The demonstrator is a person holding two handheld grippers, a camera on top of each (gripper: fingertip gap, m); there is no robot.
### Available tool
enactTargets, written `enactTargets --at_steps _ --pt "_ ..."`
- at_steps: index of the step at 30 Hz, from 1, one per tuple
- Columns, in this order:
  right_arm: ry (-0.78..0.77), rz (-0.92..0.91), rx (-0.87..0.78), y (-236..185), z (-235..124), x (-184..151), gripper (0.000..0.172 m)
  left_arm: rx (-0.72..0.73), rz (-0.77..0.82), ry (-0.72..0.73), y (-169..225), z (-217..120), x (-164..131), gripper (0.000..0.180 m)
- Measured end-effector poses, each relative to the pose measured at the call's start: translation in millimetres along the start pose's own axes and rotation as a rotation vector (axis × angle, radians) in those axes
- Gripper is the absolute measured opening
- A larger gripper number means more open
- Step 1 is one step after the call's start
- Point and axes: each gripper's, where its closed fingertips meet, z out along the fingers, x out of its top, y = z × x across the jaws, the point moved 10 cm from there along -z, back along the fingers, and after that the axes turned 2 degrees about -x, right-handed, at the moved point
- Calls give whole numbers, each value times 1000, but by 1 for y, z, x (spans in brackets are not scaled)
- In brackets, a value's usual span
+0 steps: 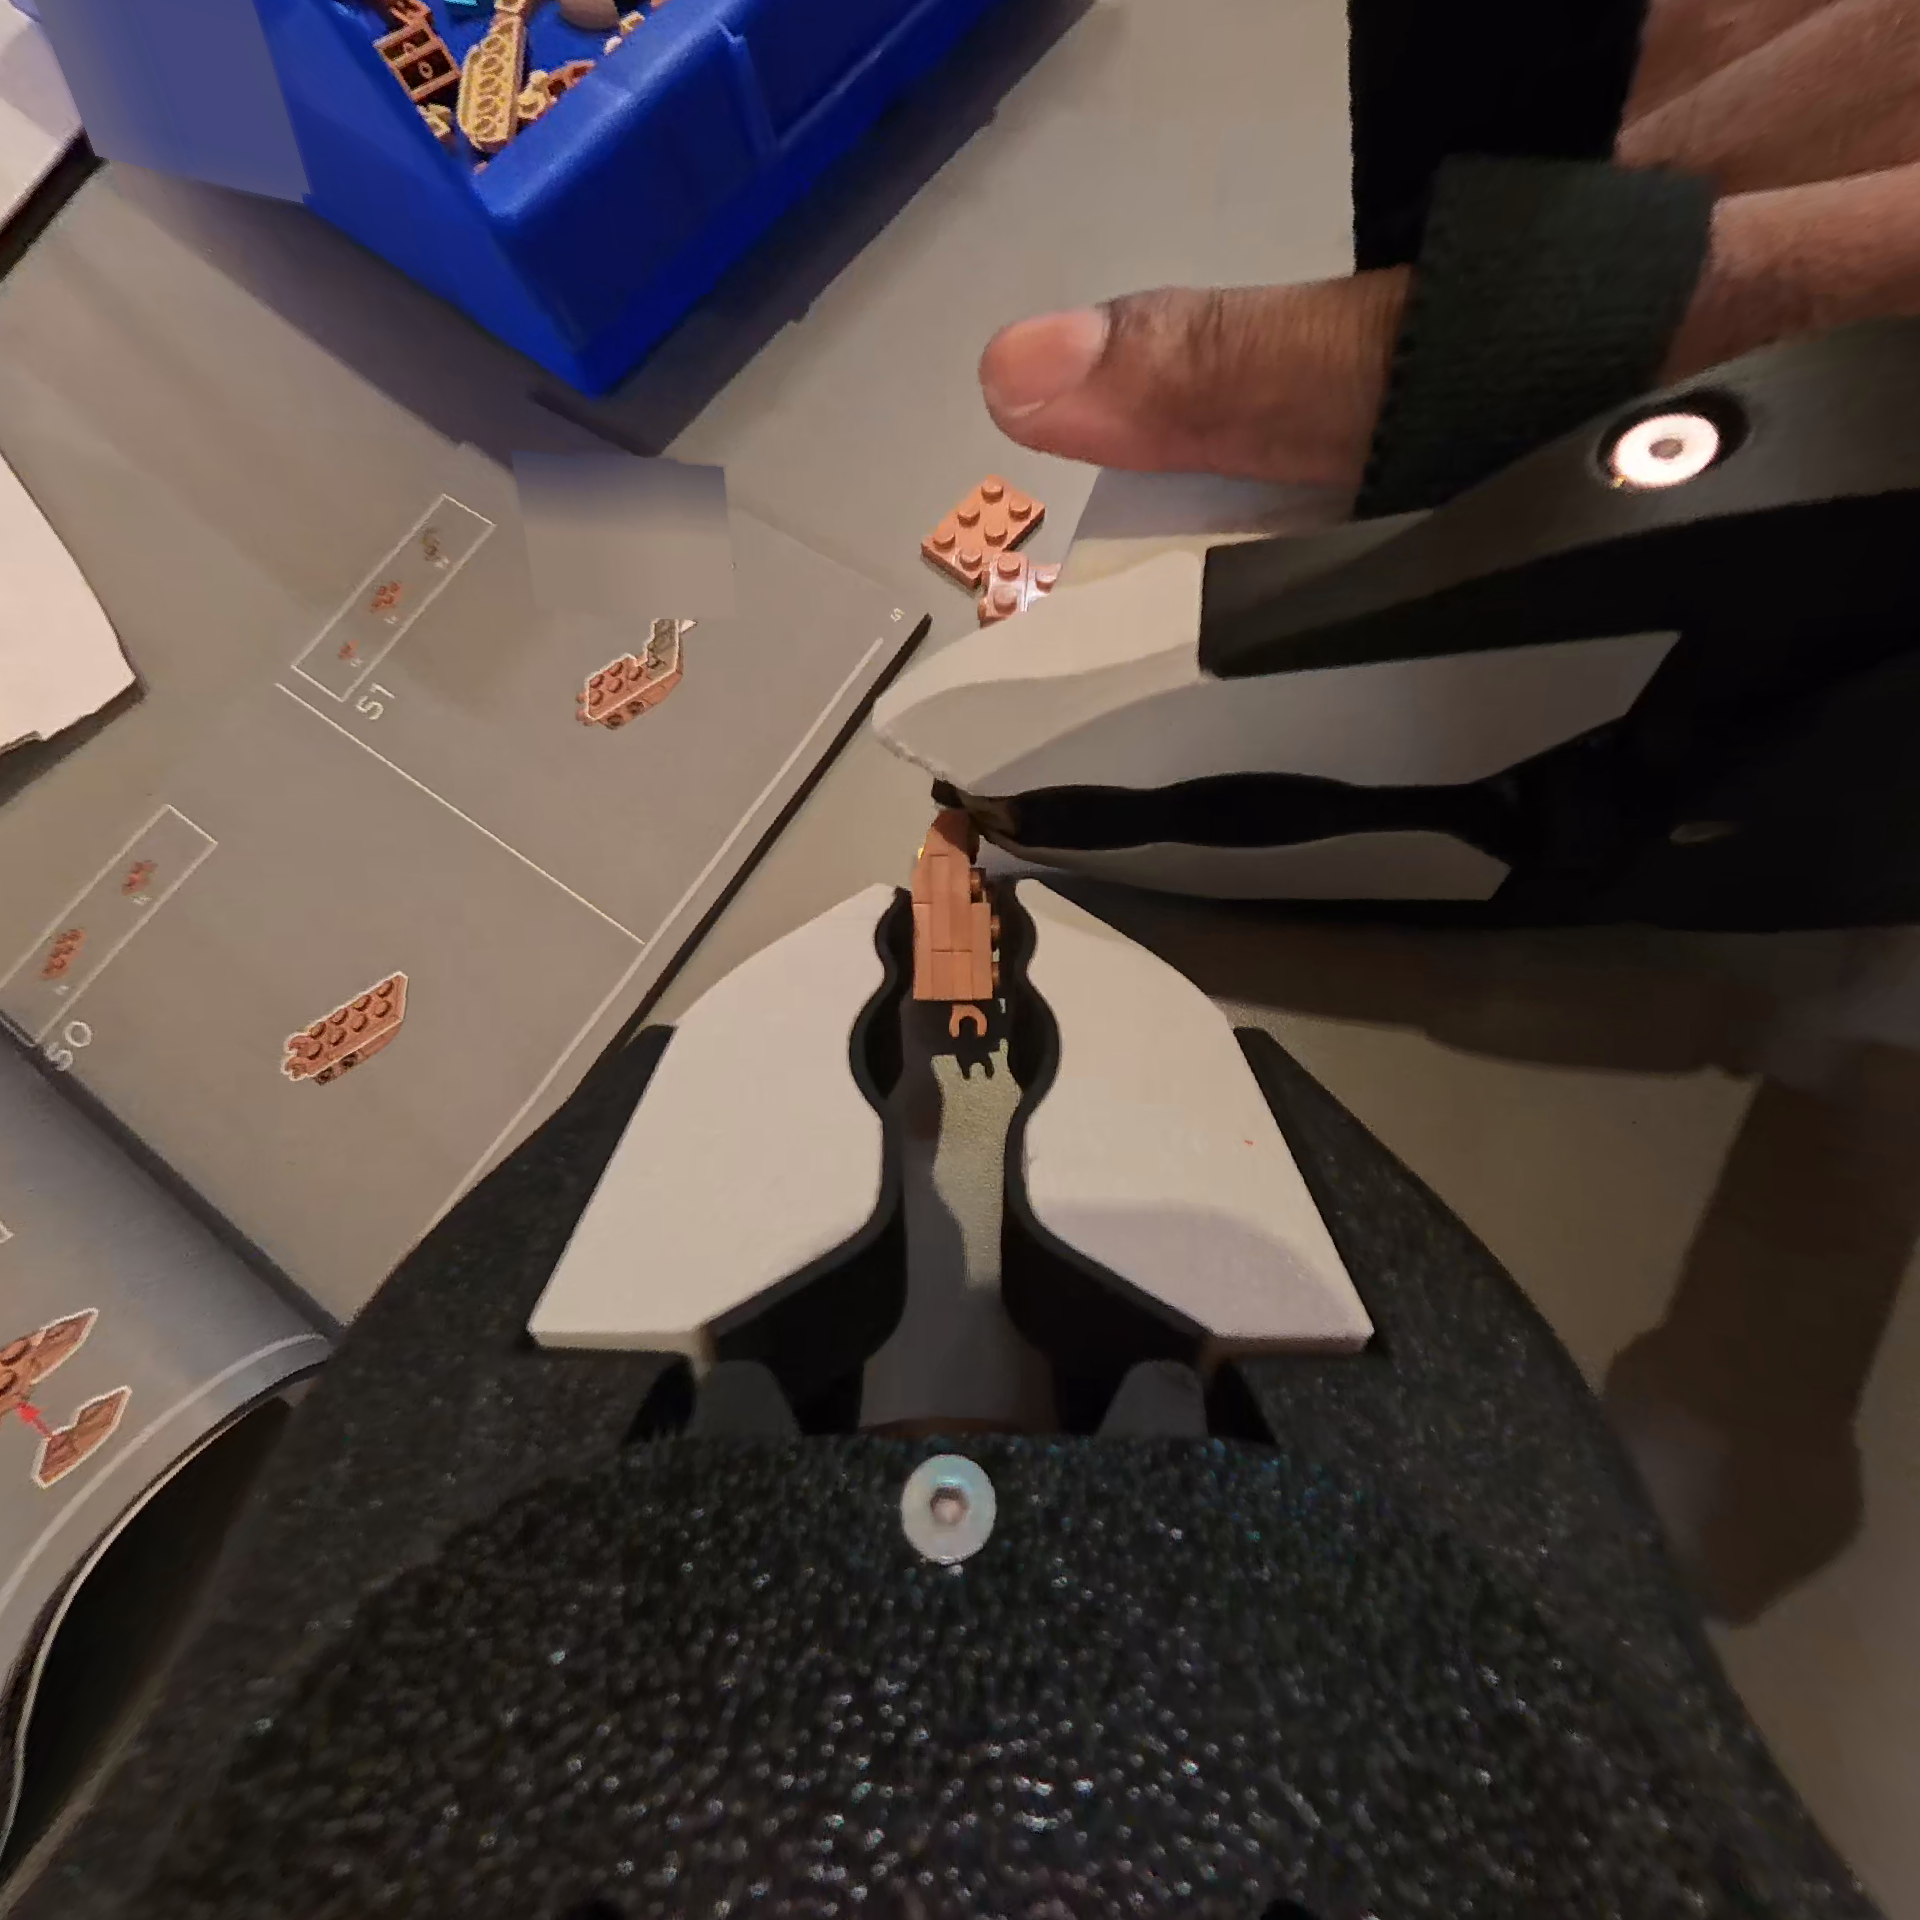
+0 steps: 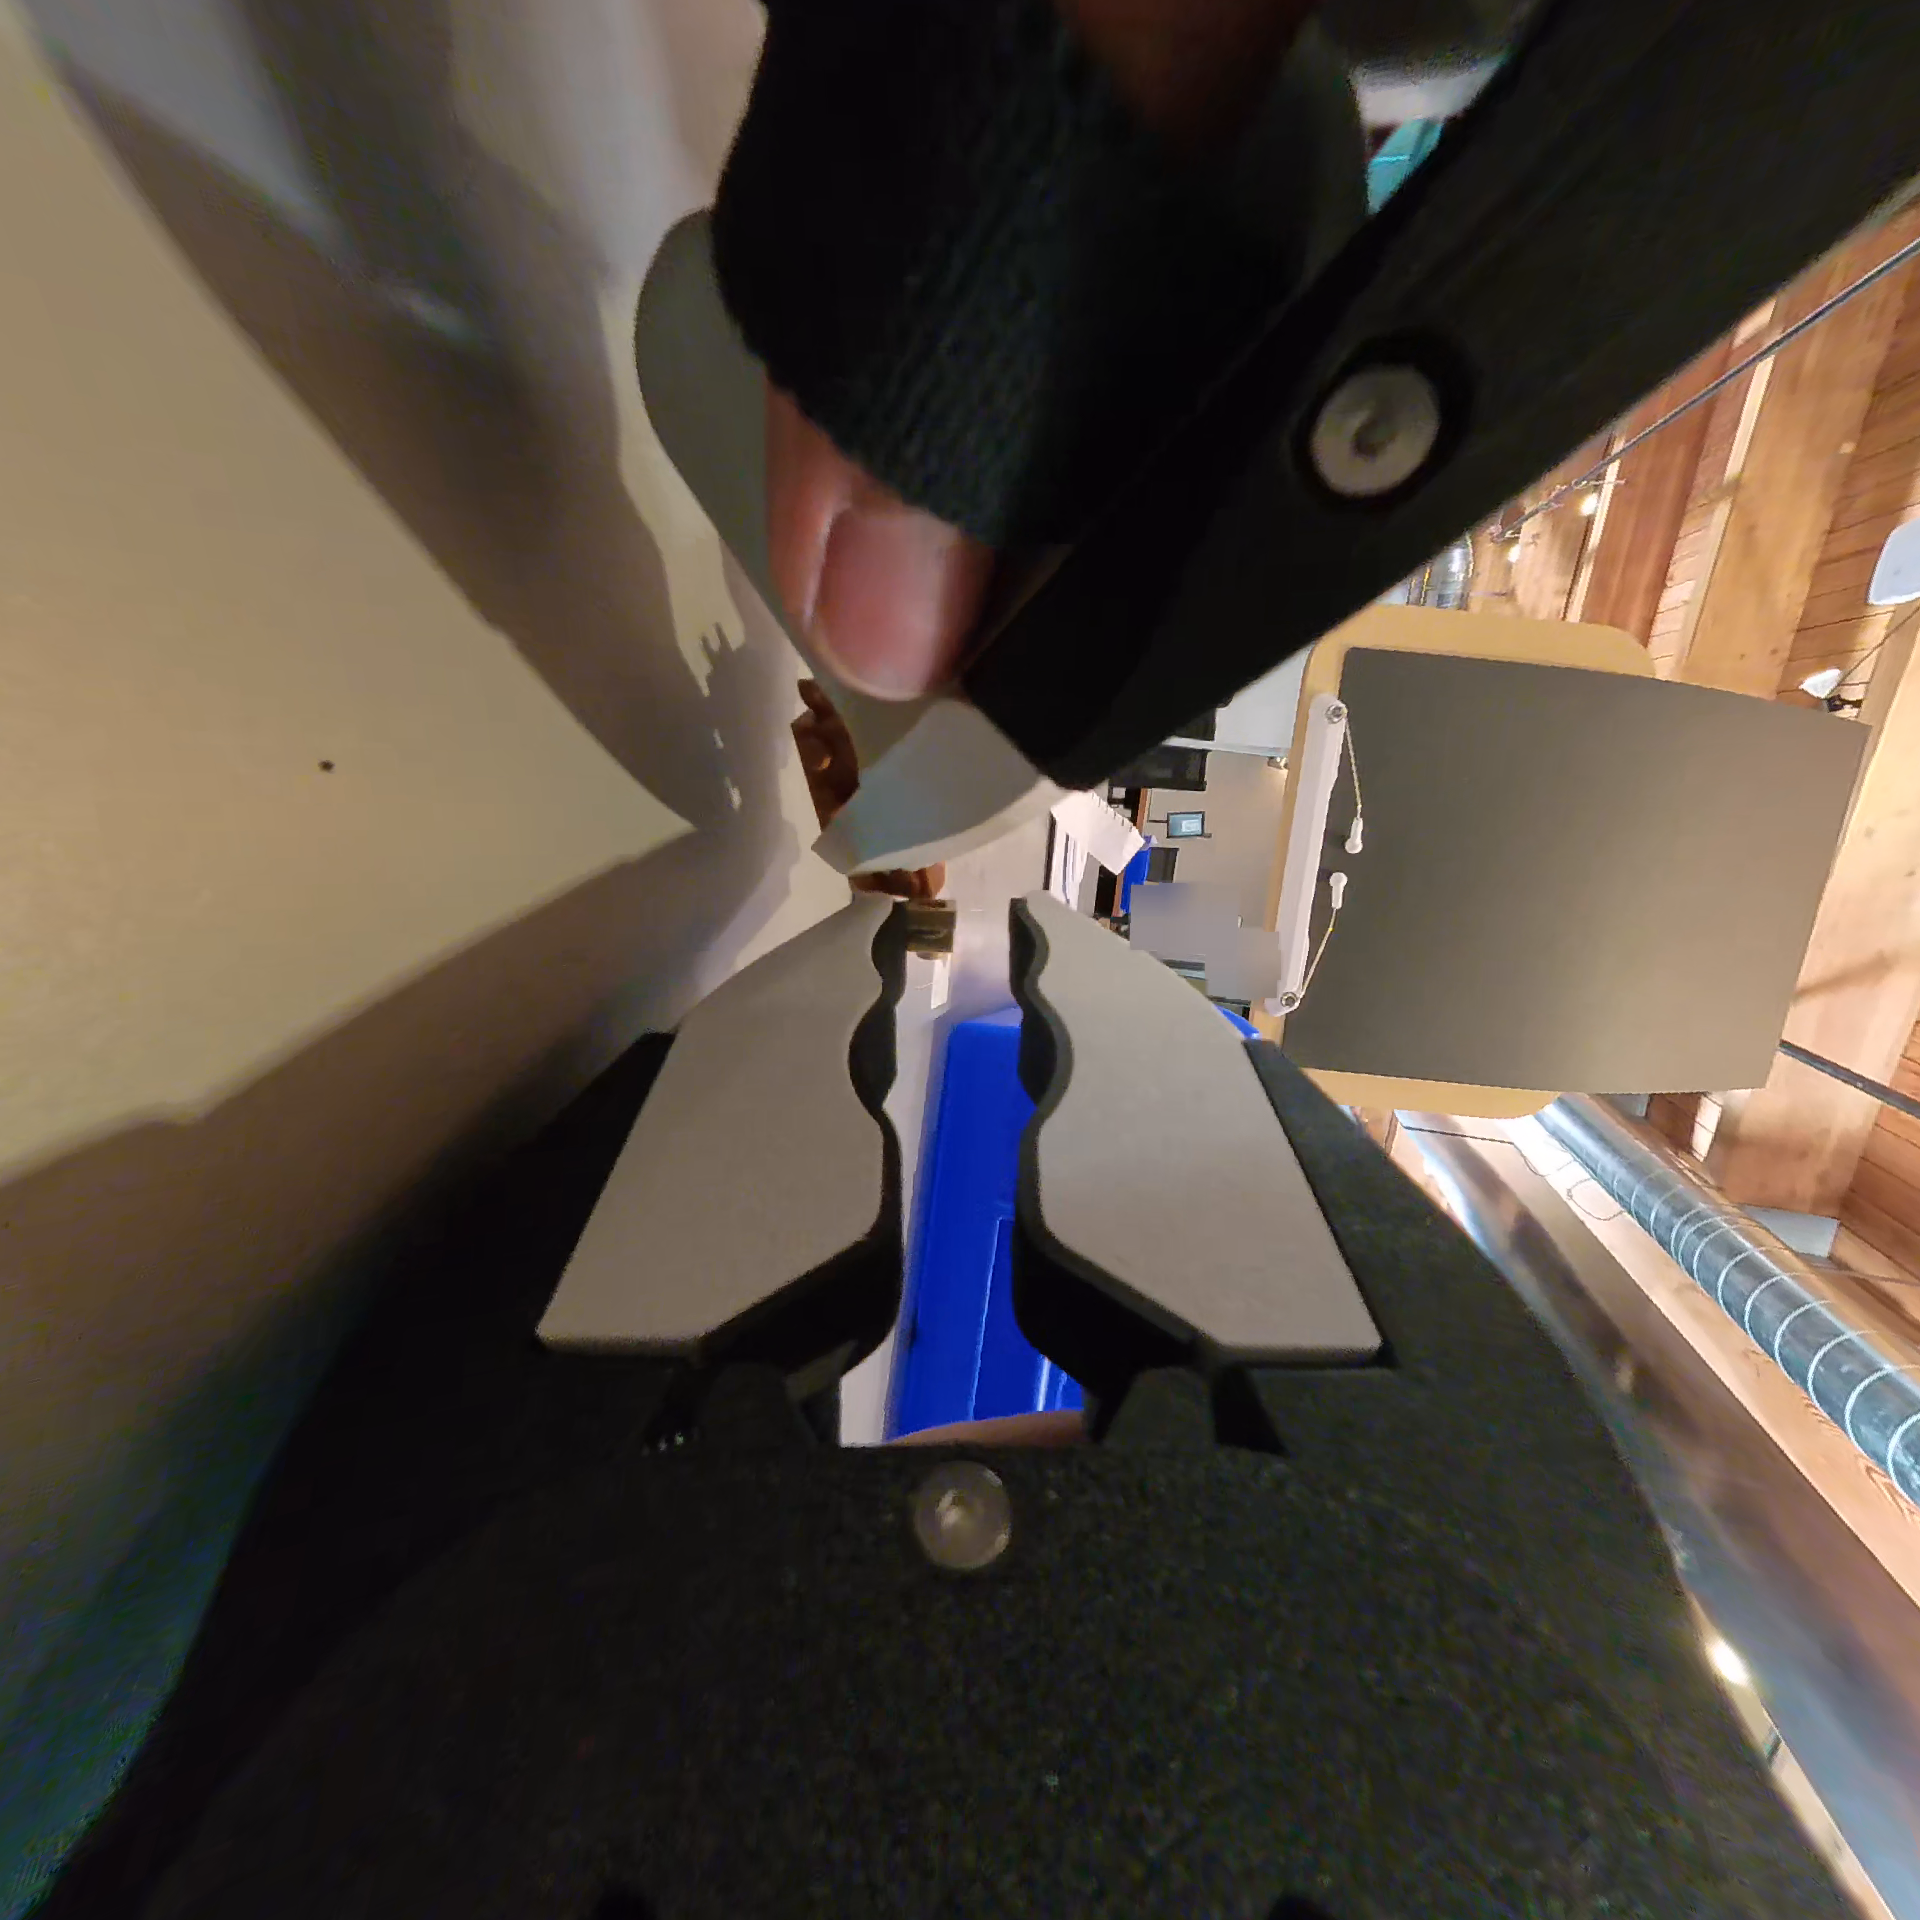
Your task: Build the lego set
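Note:
In the left wrist view my left gripper [image 1: 951,906] is shut on a small brown brick assembly [image 1: 948,914], which stands upright between its pads above the table. My right gripper [image 1: 943,798] comes in from the right, and its tips meet the top end of the assembly. In the right wrist view my right gripper [image 2: 956,916] is open. A small tan piece [image 2: 925,928] sits against its left pad, with a clear gap to the right pad. The brown assembly [image 2: 826,748] shows just beyond, partly hidden by a left gripper finger [image 2: 925,800].
An open instruction booklet [image 1: 364,831] lies on the table at the left. A blue bin [image 1: 582,208] with several loose bricks stands at the back; it also shows in the right wrist view [image 2: 977,1195]. Two loose brown plates [image 1: 987,535] lie beyond the booklet. A person's thumb [image 1: 1143,384] rests on the right gripper. My two grippers' fingertips are within a few centimetres of each other.

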Motion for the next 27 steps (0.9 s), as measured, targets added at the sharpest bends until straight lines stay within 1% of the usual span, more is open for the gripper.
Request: enactTargets --at_steps 6,15,22,27 --pt "1 20 54 0 1 -1 18 -20 -9 19 -1 -3 2 15" --pt "15 78 75 6 2 0 19 -11 8 17 -1 -4 2 15" --pt "55 183 98 14 3 -5 19 42 64 44 -3 -10 5 15" --pt "114 277 74 24 1 -11 21 35 81 85 -8 -14 6 15"
